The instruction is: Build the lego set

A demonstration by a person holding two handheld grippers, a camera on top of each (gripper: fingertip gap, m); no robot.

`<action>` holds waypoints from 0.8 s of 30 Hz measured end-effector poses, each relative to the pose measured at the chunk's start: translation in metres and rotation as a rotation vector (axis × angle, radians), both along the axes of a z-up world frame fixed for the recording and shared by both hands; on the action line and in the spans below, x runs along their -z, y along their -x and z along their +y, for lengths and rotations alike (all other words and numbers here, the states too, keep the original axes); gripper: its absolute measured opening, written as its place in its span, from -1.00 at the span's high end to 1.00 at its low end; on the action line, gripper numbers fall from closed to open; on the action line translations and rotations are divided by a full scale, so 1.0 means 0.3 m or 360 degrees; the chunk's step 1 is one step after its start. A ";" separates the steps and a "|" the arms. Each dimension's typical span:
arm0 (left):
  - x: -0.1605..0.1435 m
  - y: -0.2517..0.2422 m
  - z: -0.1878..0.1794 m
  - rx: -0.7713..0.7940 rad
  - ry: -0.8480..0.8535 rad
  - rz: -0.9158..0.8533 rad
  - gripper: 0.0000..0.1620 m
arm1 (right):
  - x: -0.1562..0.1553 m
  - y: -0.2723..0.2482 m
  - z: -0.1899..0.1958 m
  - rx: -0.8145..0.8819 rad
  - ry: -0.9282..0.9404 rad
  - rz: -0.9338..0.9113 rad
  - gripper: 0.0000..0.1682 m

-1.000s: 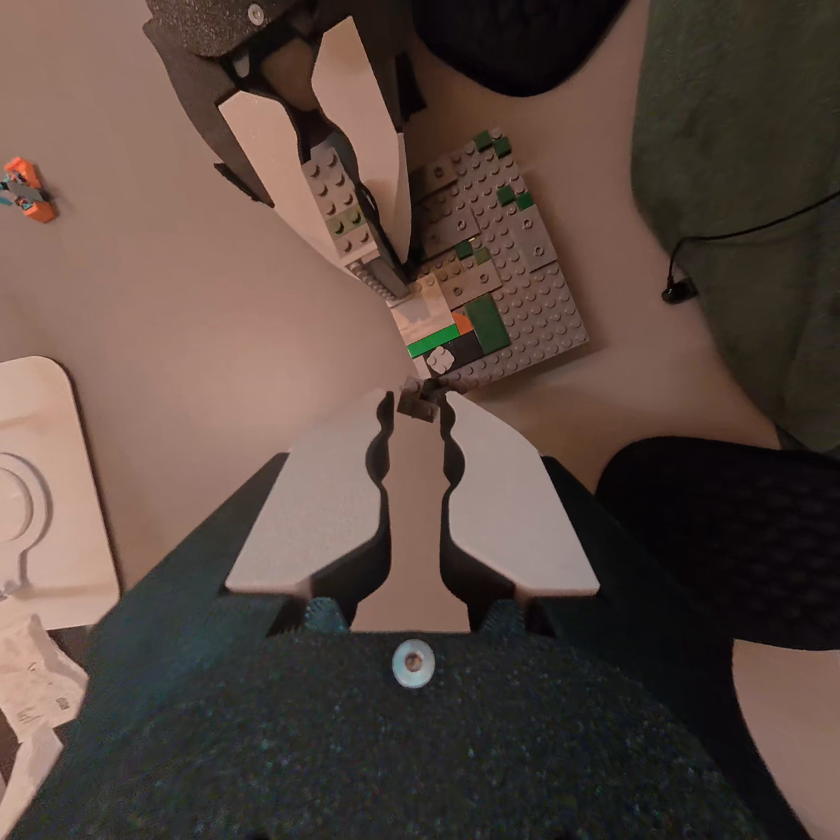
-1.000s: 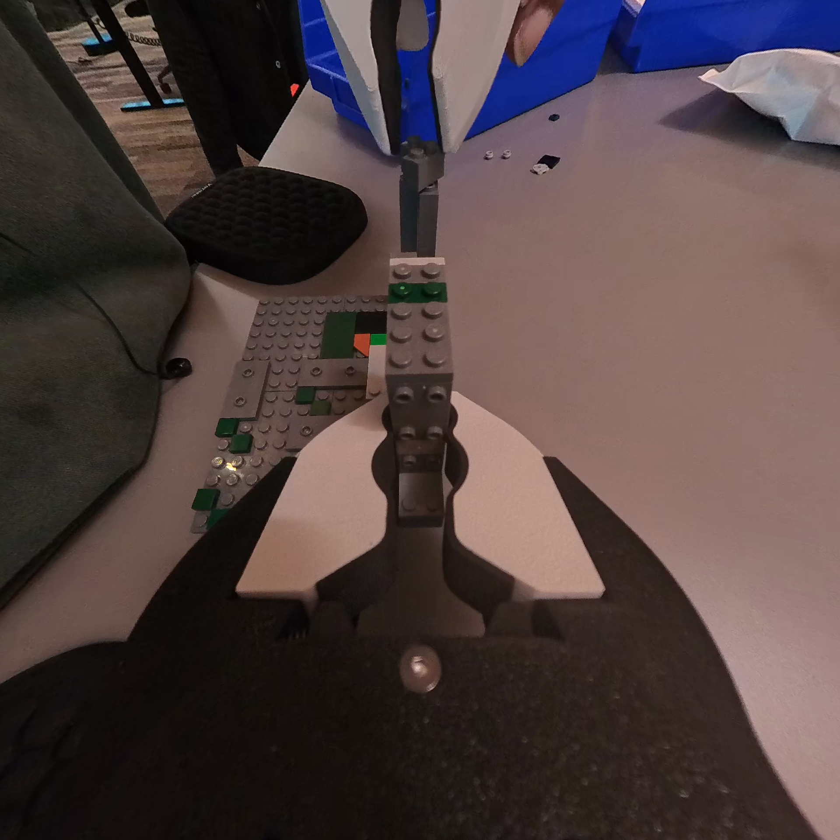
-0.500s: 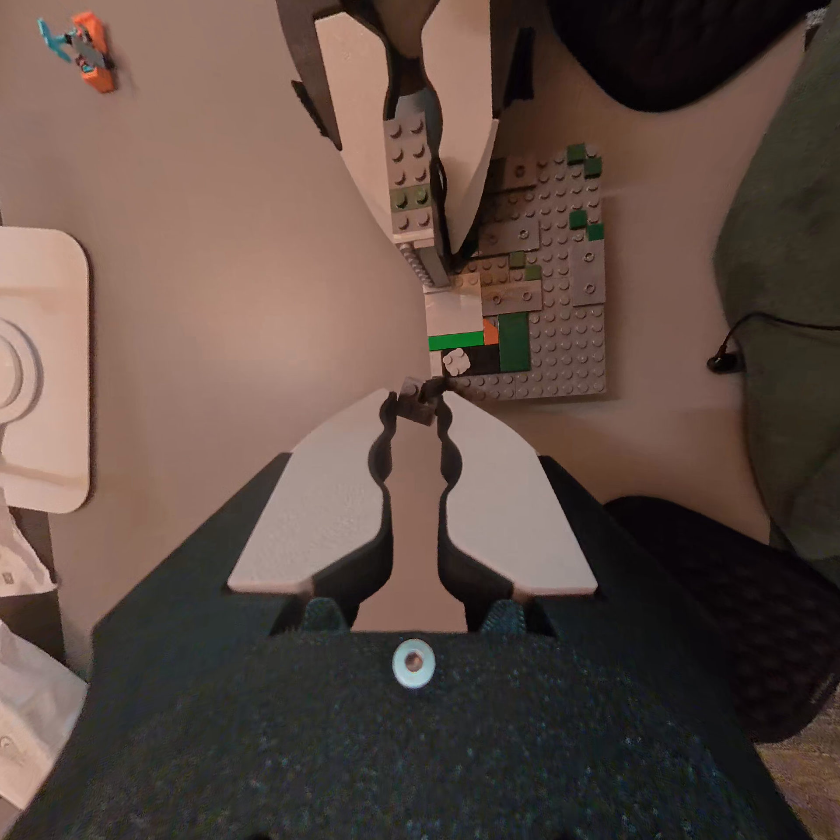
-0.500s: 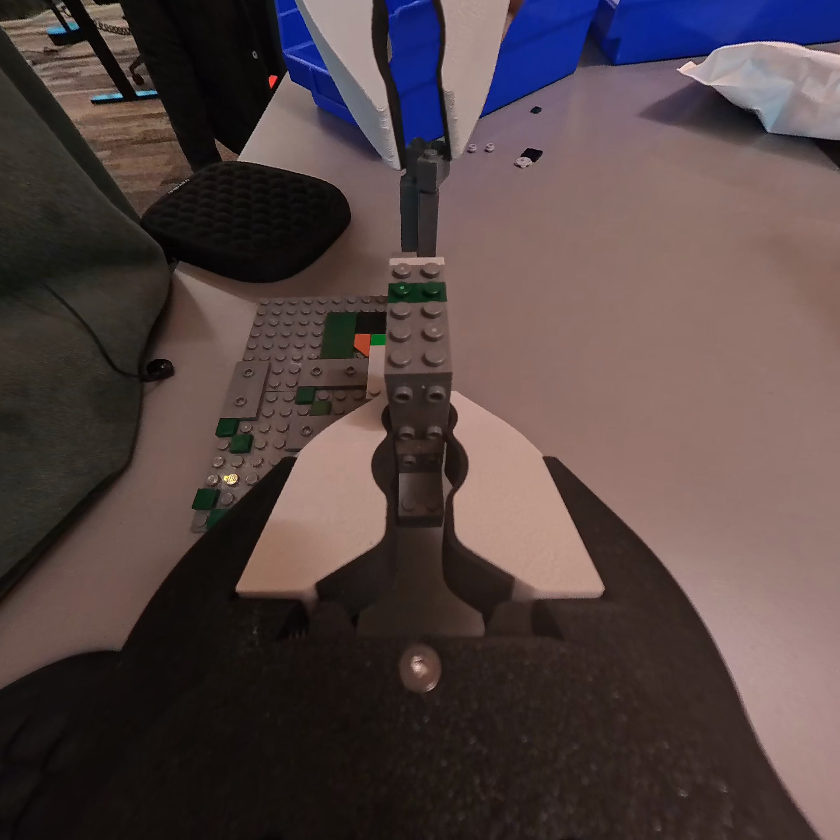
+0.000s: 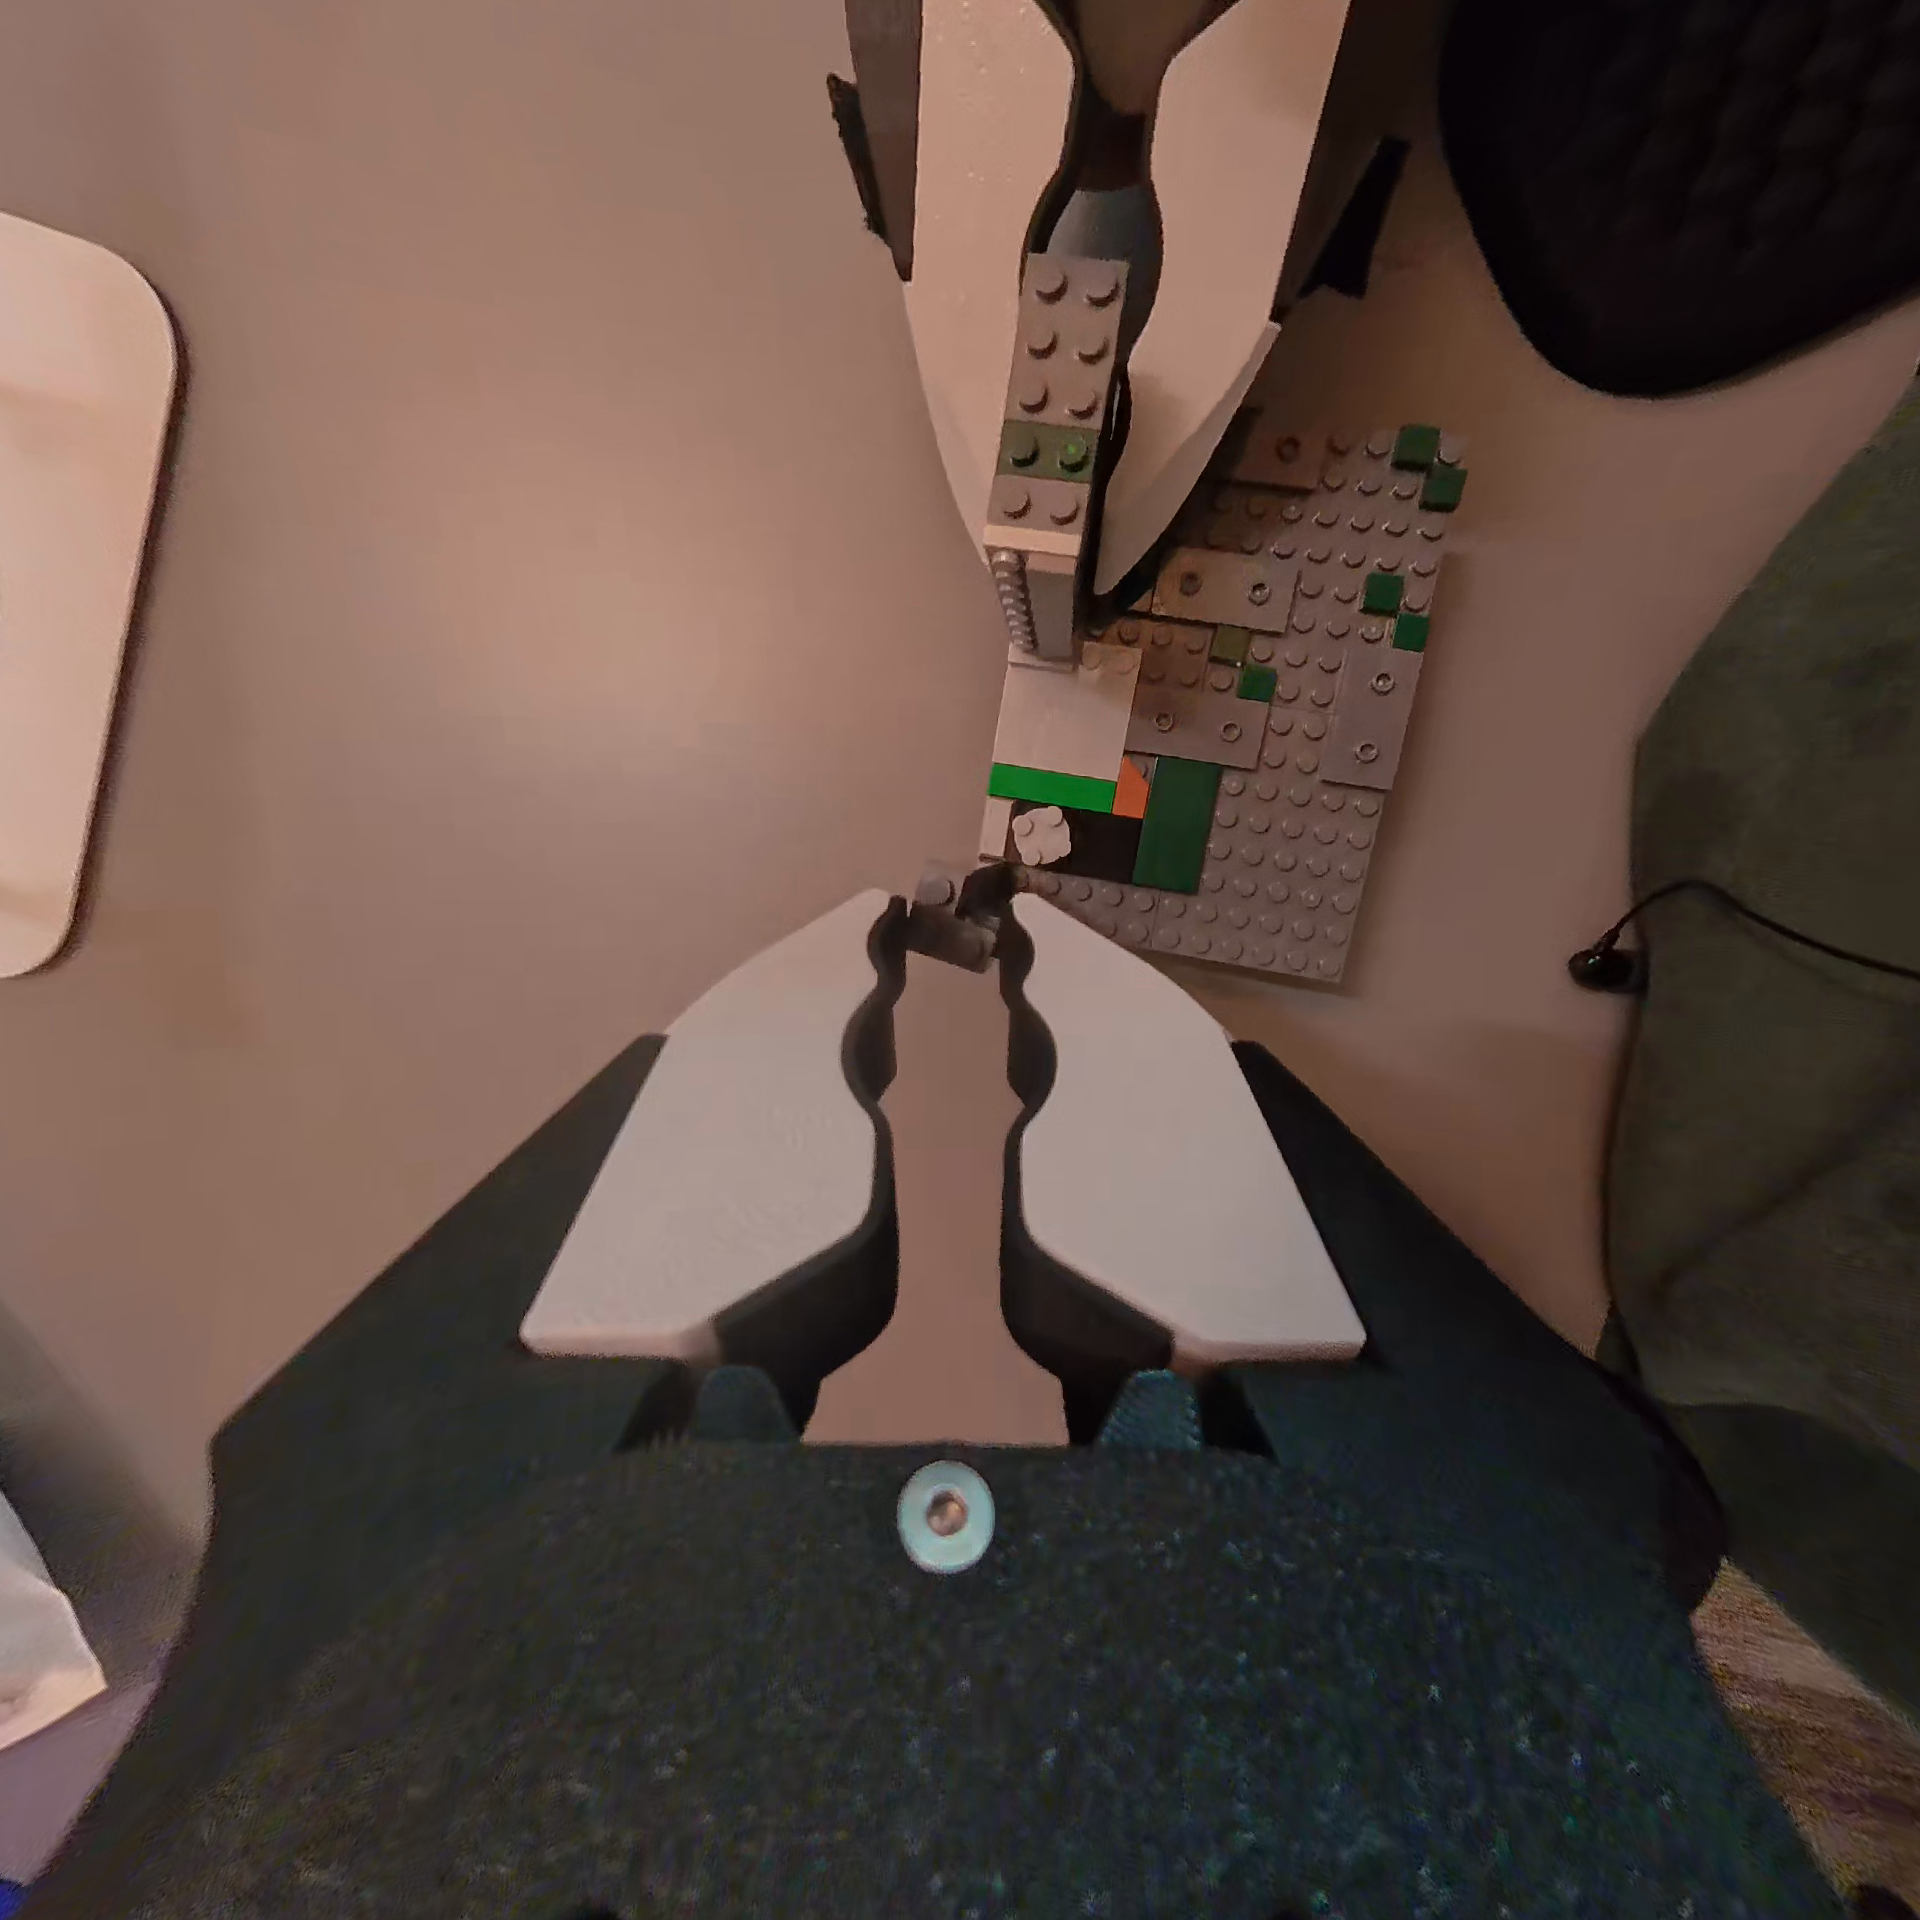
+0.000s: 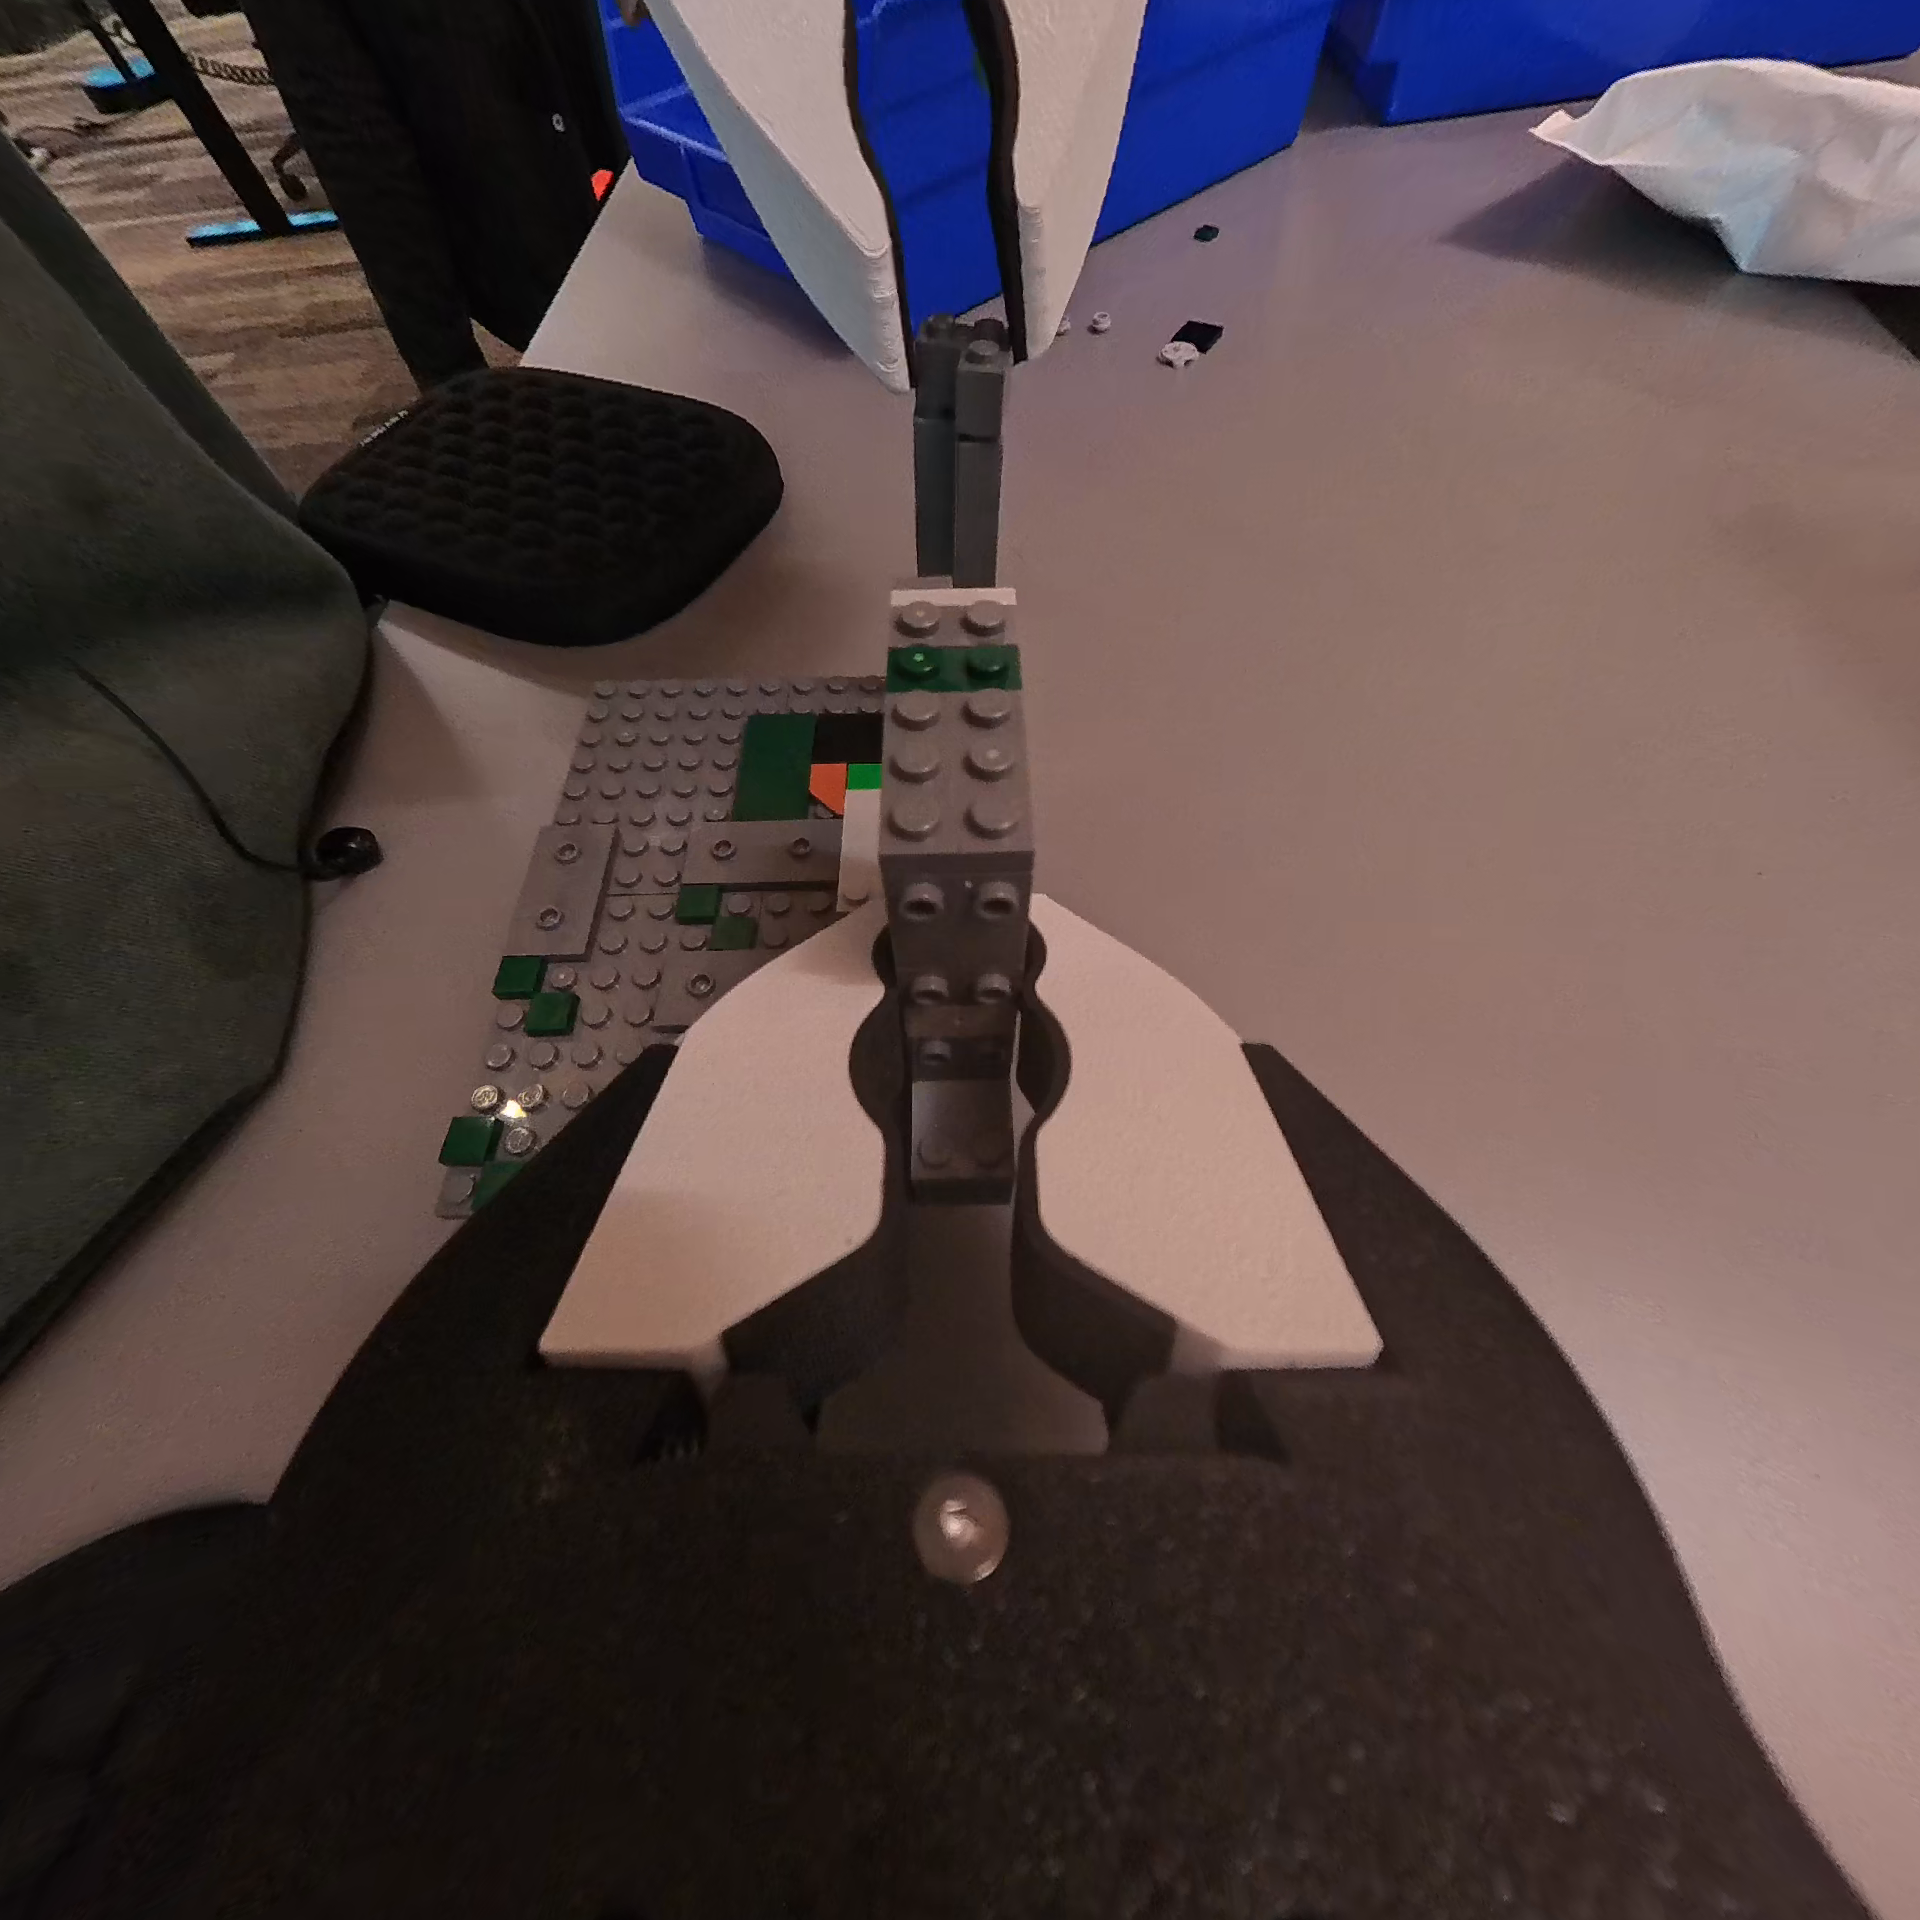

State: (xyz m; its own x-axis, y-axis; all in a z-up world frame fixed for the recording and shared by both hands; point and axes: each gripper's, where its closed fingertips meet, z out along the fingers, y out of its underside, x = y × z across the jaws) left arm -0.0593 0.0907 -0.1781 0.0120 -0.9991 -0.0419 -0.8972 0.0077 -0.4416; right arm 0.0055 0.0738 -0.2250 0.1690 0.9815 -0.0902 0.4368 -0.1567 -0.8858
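My right gripper [image 6: 956,966] is shut on a grey brick stack [image 6: 956,790] with one green layer, held level above the table; it also shows in the left wrist view [image 5: 1060,395]. A thin grey bar [image 6: 956,468] sticks out of the stack's far end. My left gripper [image 5: 951,925] is shut on a small dark grey piece [image 5: 951,930]. In the right wrist view that piece [image 6: 961,348] sits at the bar's far tip, and they look to be touching. The grey baseplate [image 6: 644,748] with green, black, orange and white tiles lies on the table below; it also shows in the left wrist view [image 5: 1299,862].
A black mesh pad [image 6: 540,499] and a green cloth [image 6: 135,831] with a black cable [image 6: 332,847] lie left of the baseplate. Blue bins [image 6: 1195,125], crumpled white paper [image 6: 1745,166] and small loose pieces [image 6: 1184,348] sit at the back. A white tray [image 5: 62,582] lies at the left in the left wrist view.
My left gripper has turned and moved in towards the right gripper, still holding the small piece at the bar's tip. The right gripper and its stack have hardly moved.
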 end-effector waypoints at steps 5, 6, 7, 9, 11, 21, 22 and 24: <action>0.000 -0.002 0.002 -0.0055 0.0036 -0.0014 0.79 | -0.002 0.001 0.001 0.0002 0.0002 0.0008 0.80; 0.002 -0.003 0.001 -0.0068 0.0045 -0.0014 0.78 | -0.003 0.003 0.000 0.0000 0.0002 0.0011 0.80; 0.005 -0.003 0.000 -0.0074 0.0051 -0.0010 0.76 | -0.004 0.004 -0.001 -0.0002 0.0003 0.0013 0.80; 0.005 -0.005 -0.008 -0.0078 0.0072 -0.0015 0.75 | -0.001 0.005 -0.003 -0.0004 -0.0002 0.0001 0.80; 0.004 -0.004 -0.004 -0.0082 0.0046 -0.0012 0.77 | -0.001 0.004 -0.003 -0.0001 -0.0002 0.0002 0.80; 0.002 -0.008 -0.011 -0.0084 0.0023 -0.0027 0.70 | -0.002 0.001 0.006 0.0011 0.0002 0.0009 0.80; 0.002 -0.007 -0.010 -0.0083 0.0018 -0.0028 0.70 | -0.003 0.001 0.006 0.0010 0.0002 0.0009 0.80; 0.001 -0.008 -0.011 -0.0075 0.0014 -0.0033 0.69 | -0.003 0.001 0.006 0.0010 0.0000 0.0010 0.80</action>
State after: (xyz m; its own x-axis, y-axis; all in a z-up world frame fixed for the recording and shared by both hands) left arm -0.0569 0.0873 -0.1784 0.0601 -0.9977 -0.0325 -0.8872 -0.0385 -0.4598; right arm 0.0052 0.0755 -0.2242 0.1744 0.9804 -0.0912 0.4306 -0.1592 -0.8884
